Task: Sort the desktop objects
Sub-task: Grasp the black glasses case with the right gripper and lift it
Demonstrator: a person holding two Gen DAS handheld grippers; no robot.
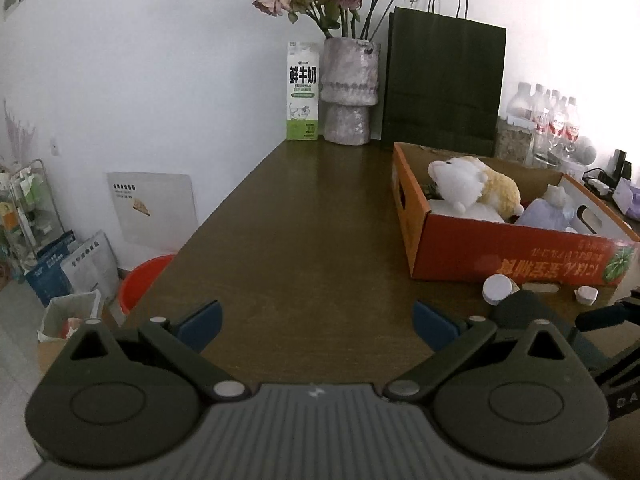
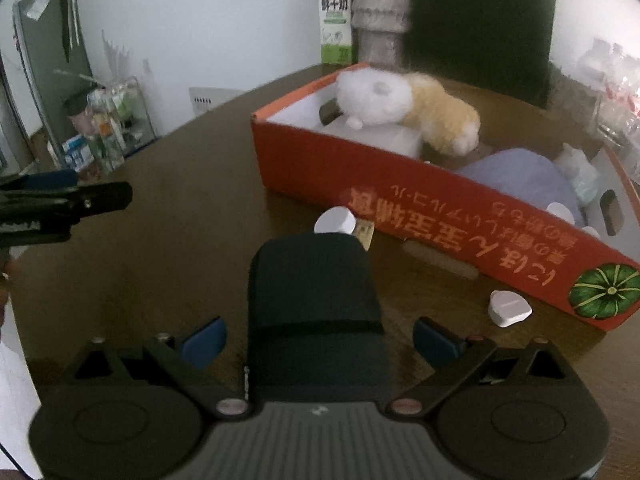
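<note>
A dark rectangular case (image 2: 316, 304) lies on the brown table (image 2: 168, 220), and my right gripper (image 2: 320, 342) stands open around its near end, fingers clear of its sides. Just beyond the case sits a small white-capped bottle (image 2: 335, 220), and a white plug (image 2: 509, 309) lies to the right. Both rest against the orange cardboard box (image 2: 440, 216), which holds a white-and-yellow plush (image 2: 400, 108) and a purple plush (image 2: 528, 184). My left gripper (image 1: 318, 328) hangs open over bare table (image 1: 304, 220), left of the box (image 1: 500, 252) and the case (image 1: 524, 312).
A milk carton (image 1: 303, 92), a vase of dried roses (image 1: 350, 92) and a dark green paper bag (image 1: 440, 80) stand at the far wall. Water bottles (image 1: 548, 116) crowd the back right. A red bin (image 1: 144, 276) and shelves sit on the floor past the table's left edge.
</note>
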